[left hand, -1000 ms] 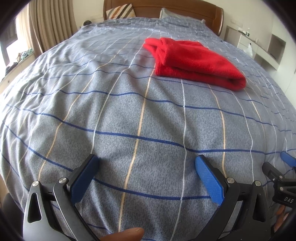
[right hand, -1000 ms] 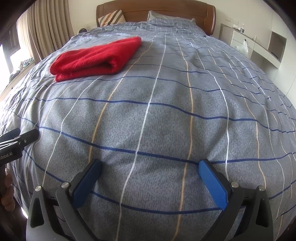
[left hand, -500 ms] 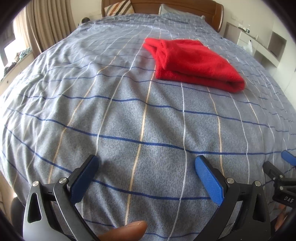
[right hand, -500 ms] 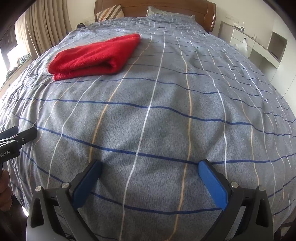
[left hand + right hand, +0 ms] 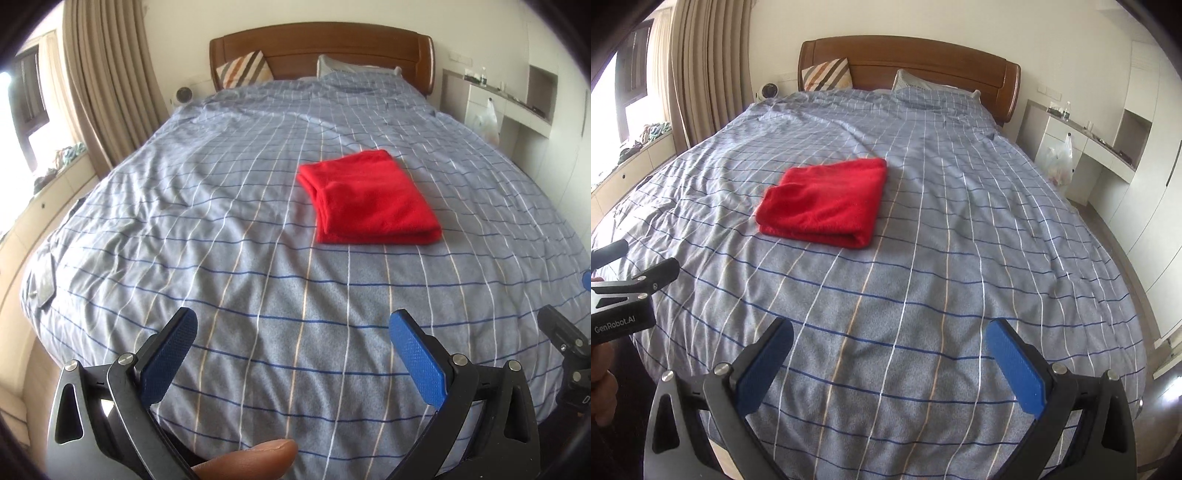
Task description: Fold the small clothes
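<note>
Folded red fleece garment (image 5: 373,201) lies mid-bed on grey-blue checked quilt (image 5: 221,229), well ahead of both grippers. Left gripper (image 5: 293,334) fingers spread wide, holding nothing; right gripper (image 5: 890,343) same.

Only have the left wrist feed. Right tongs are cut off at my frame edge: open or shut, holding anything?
Observer: Right tongs are wide open with nothing between them, over the bare blue-grey checked duvet.
Operator: What's ahead of them?
Observer: The folded red fleece cloth lies ahead and to their left, well apart from them and untouched.
Operator: I see stacked layers on my side. How is the far side?
Observer: In the right wrist view its near-right corner is a smooth rounded fold, with no loose layer sticking out there.
</note>
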`<state>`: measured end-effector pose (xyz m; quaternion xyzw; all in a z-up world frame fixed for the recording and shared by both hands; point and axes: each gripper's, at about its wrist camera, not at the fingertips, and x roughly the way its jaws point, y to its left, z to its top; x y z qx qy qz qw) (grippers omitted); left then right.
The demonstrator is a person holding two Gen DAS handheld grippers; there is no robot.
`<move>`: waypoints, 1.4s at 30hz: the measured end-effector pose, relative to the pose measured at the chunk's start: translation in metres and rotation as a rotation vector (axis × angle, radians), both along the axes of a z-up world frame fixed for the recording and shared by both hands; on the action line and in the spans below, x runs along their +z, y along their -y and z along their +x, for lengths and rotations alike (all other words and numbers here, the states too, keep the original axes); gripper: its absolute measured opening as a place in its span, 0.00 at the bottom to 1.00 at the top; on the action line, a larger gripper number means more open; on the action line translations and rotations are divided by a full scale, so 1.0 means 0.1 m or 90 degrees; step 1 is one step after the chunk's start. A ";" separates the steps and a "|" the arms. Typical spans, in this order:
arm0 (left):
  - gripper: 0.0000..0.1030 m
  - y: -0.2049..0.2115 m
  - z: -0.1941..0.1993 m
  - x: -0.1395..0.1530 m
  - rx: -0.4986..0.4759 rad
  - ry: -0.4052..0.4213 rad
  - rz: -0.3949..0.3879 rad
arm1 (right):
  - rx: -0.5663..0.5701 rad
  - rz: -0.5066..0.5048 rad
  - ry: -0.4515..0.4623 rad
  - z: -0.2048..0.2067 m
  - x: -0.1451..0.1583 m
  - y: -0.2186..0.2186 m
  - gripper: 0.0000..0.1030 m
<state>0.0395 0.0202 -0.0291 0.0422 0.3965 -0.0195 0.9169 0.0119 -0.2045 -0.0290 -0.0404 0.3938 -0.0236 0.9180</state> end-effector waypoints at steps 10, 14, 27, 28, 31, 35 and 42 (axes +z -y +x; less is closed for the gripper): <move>1.00 0.08 -0.18 0.16 0.010 -0.002 0.021 | 0.018 0.028 0.000 -0.12 0.24 -0.06 1.00; 1.00 0.04 -0.23 0.24 0.024 0.012 0.021 | 0.021 0.044 0.000 -0.15 0.30 -0.06 1.00; 1.00 0.00 -0.27 0.38 0.038 0.027 0.036 | 0.043 0.055 0.012 -0.20 0.49 -0.14 1.00; 1.00 0.00 -0.27 0.38 0.041 0.024 0.038 | 0.044 0.057 0.011 -0.19 0.49 -0.14 1.00; 1.00 -0.02 -0.28 0.38 0.045 0.016 0.041 | 0.047 0.062 0.006 -0.19 0.51 -0.15 1.00; 1.00 -0.03 -0.31 0.39 0.042 0.010 0.038 | 0.049 0.054 0.004 -0.20 0.51 -0.16 1.00; 1.00 -0.04 -0.35 0.43 0.038 0.009 0.038 | 0.051 0.066 -0.001 -0.21 0.53 -0.15 1.00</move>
